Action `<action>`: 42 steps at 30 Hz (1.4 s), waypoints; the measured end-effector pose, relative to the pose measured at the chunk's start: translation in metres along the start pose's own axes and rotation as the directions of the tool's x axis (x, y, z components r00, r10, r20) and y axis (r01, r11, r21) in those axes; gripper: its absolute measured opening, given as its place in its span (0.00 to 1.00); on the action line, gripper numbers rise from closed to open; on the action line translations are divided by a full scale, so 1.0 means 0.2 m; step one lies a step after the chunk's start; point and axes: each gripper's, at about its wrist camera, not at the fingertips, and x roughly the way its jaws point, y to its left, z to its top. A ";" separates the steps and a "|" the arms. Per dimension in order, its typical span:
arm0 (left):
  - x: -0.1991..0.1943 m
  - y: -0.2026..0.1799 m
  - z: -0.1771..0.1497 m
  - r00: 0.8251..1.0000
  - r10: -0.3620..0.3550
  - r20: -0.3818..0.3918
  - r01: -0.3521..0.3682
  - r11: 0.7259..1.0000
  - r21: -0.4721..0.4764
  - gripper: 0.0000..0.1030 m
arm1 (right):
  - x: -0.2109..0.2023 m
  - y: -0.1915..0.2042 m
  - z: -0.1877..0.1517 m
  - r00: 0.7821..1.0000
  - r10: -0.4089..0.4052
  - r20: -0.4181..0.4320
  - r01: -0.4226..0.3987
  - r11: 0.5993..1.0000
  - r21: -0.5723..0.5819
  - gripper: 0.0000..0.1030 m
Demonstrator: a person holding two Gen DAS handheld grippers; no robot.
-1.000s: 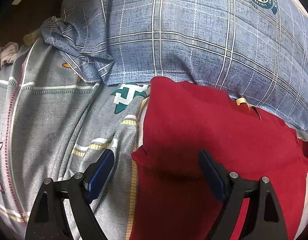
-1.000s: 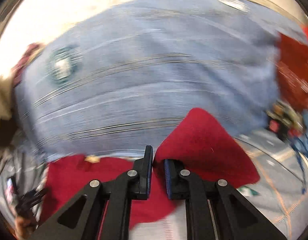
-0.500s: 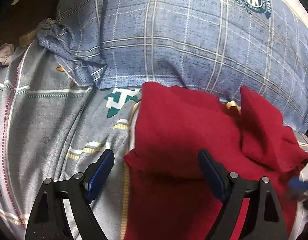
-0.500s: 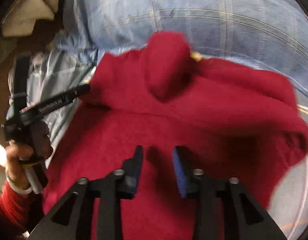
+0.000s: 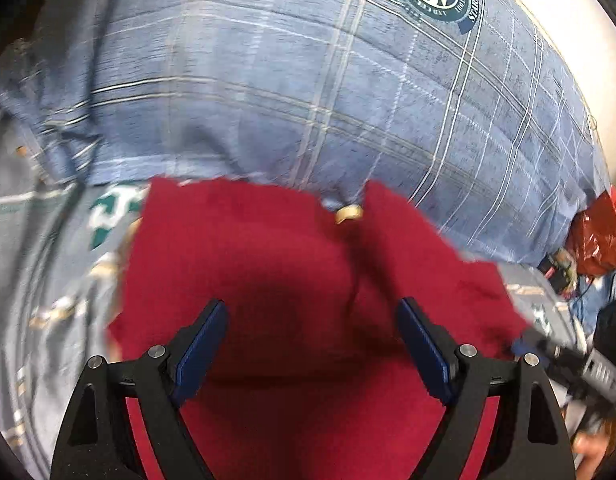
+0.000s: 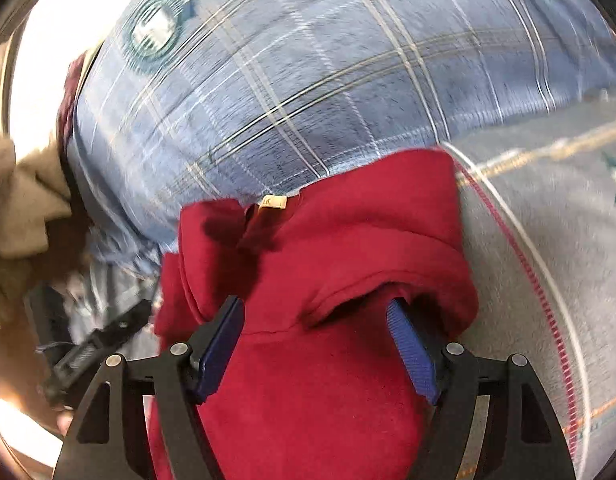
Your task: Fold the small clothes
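Between the spread fingers of the left gripper (image 5: 312, 344) lies the red fleece garment (image 5: 268, 264), flat on the grey patterned bedsheet (image 5: 56, 264), its far edge against the blue plaid pillow (image 5: 288, 92). These jaws stand wide and hold nothing; the cloth passes beneath them untouched. Ahead of the tips and a little to their right, a tan neck label (image 5: 348, 213) marks the collar, with a folded flap of red lying to its right.

The right gripper (image 6: 316, 340) hangs over the same garment, and its jaws have just been opening: they now stand well apart with only loose fleece between them, nothing pinched. A thick fold ridge (image 6: 372, 280) runs across just ahead of its fingertips, so one side looks folded inward already.

To do this step well, I would have both tongs clear of the cloth before the next grab, then take the unfolded left edge near the collar and near the hem together, so the second fold lands parallel to the first and the label stays centred. Fleece is bulky, so a light press along the ridge should help.

The left view alone shows the round crest on the pillow sharply and a red plastic bag (image 5: 596, 236) far right. The right view alone shows the ridge's thickness and a beige cloth (image 6: 20, 200) far left.
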 end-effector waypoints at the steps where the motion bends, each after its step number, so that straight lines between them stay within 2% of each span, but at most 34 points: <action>1: 0.04 -0.04 0.03 1.000 -0.004 -0.005 0.004 1.000 0.005 0.83 | -0.03 -0.03 0.00 1.000 0.003 0.004 -0.003 1.000 0.005 0.74; 5: 0.23 -0.18 0.16 0.999 0.001 -0.051 0.000 1.000 0.023 0.82 | -0.06 0.00 0.02 0.996 -0.069 0.049 0.072 0.995 -0.062 0.74; 6: 0.28 -0.21 0.18 0.997 0.002 -0.073 -0.001 1.000 0.023 0.67 | -0.06 0.00 0.03 0.997 -0.058 0.049 0.061 0.996 -0.065 0.74; 7: 0.32 -0.23 0.21 0.995 -0.007 -0.099 0.009 1.000 0.026 0.24 | -0.07 -0.01 0.04 0.998 -0.047 0.048 0.050 0.997 -0.055 0.74; 8: 0.35 -0.27 0.24 0.991 -0.018 -0.133 0.023 0.999 0.039 0.06 | -0.07 -0.02 0.04 0.998 -0.040 0.049 0.042 0.998 -0.043 0.74; 9: 0.34 -0.30 0.28 0.990 -0.035 -0.140 0.043 0.998 0.054 0.07 | -0.07 -0.03 0.05 0.998 -0.032 0.050 0.033 0.999 -0.033 0.74; 10: 0.29 -0.33 0.31 0.992 -0.053 -0.110 0.060 0.996 0.061 0.07 | -0.07 -0.03 0.05 0.998 -0.034 0.050 0.036 0.999 -0.031 0.74; 12: 0.11 -0.37 0.37 0.995 -0.095 -0.003 0.095 0.989 0.113 0.05 | -0.09 -0.04 0.06 0.998 -0.045 0.054 0.047 0.998 -0.033 0.74; 14: -0.10 -0.35 0.37 0.984 -0.137 0.109 0.119 0.981 0.156 0.06 | -0.10 -0.03 0.06 0.997 -0.044 0.059 0.046 0.998 -0.032 0.74; 16: -0.21 -0.28 0.30 0.978 -0.125 0.169 0.093 0.978 0.185 0.06 | -0.12 -0.01 0.06 0.997 -0.053 0.062 0.056 0.997 -0.047 0.74; 17: -0.22 -0.24 0.25 0.984 -0.084 0.156 0.054 0.980 0.190 0.06 | -0.12 0.00 0.05 0.996 -0.064 0.060 0.068 0.996 -0.059 0.74; 19: -0.14 -0.08 0.12 0.998 0.028 0.064 -0.036 0.989 0.142 0.06 | -0.12 0.00 0.05 0.996 -0.073 0.042 0.076 0.995 -0.062 0.74; 22: -0.03 0.13 0.01 0.996 0.088 -0.033 -0.087 0.995 0.050 0.07 | -0.13 0.01 0.04 0.999 -0.035 0.022 0.036 0.998 -0.053 0.74; 23: -0.01 0.17 0.00 0.995 0.090 -0.044 -0.090 0.996 0.007 0.10 | -0.14 0.02 0.04 0.999 -0.029 0.026 0.030 0.998 -0.053 0.74; 25: 0.02 0.21 0.03 0.997 0.048 -0.059 -0.052 0.997 -0.063 0.39 | -0.15 0.03 0.03 0.999 -0.033 0.034 0.035 0.997 -0.063 0.74; 26: 0.03 0.19 0.06 0.998 0.033 -0.051 -0.036 0.996 -0.077 0.45 | -0.14 0.03 0.03 0.999 -0.040 0.033 0.042 0.997 -0.066 0.74; 29: 0.00 0.13 0.13 1.000 -0.009 0.013 0.010 0.998 -0.066 0.65 | -0.10 0.01 0.03 0.999 -0.051 0.012 0.052 0.998 -0.048 0.74; 30: 0.00 0.09 0.15 0.999 -0.022 0.025 0.024 0.998 -0.056 0.77 | -0.09 -0.01 0.03 0.999 -0.050 0.004 0.050 0.998 -0.033 0.74; 32: 0.03 0.01 0.19 0.999 -0.041 0.024 0.042 0.998 -0.046 0.80 | -0.09 -0.02 0.04 0.999 -0.041 0.000 0.041 0.999 -0.020 0.74; 35: 0.16 -0.10 0.22 1.000 -0.014 -0.021 0.014 1.000 -0.018 0.80 | -0.09 -0.03 0.05 0.999 -0.037 0.005 0.037 0.999 -0.020 0.74; 37: 0.28 -0.20 0.24 0.997 -0.006 -0.075 0.007 1.000 0.004 0.77 | -0.10 -0.04 0.05 0.999 -0.038 0.008 0.038 0.999 -0.026 0.74; 38: 0.38 -0.24 0.26 0.993 -0.001 -0.117 0.003 1.000 0.017 0.73 | -0.10 -0.04 0.05 0.999 -0.036 0.007 0.036 0.999 -0.025 0.74; 40: 0.48 -0.30 0.28 0.980 0.029 -0.194 -0.018 0.998 0.055 0.07 | -0.10 -0.05 0.06 1.000 -0.030 -0.001 0.030 0.999 -0.021 0.74; 41: 0.51 -0.33 0.30 0.974 0.033 -0.222 -0.018 0.997 0.072 0.06 | -0.11 -0.05 0.06 1.000 -0.027 -0.002 0.027 0.999 -0.019 0.74; 42: 0.49 -0.35 0.33 0.980 0.001 -0.199 0.012 0.998 0.065 0.05 | -0.10 -0.06 0.06 1.000 -0.026 -0.006 0.026 1.000 -0.017 0.74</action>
